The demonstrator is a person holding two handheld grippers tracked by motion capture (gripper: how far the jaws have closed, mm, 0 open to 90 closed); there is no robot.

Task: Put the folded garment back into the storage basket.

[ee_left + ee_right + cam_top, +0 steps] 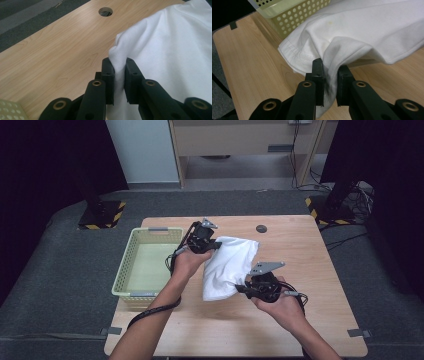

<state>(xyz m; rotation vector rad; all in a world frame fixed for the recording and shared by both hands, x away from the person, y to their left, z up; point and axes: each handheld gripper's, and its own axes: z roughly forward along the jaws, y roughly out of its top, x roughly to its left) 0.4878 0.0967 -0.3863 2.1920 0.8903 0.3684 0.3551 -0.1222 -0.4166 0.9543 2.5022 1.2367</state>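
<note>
We had both claws clamped on the white cloth (231, 266): left gripper (119, 75) with its jaws nearly together on a pinched fold at the far edge, right gripper (330, 76) the same on a bunched fold at the near hemmed edge. The cloth hung folded between them, part lifted off the wooden table (300, 250), right beside the yellow basket (131, 265). We judged the pickup done, with the basket looking empty and the cloth not yet put in.

Overhead view; two close claw-mounted views
</note>
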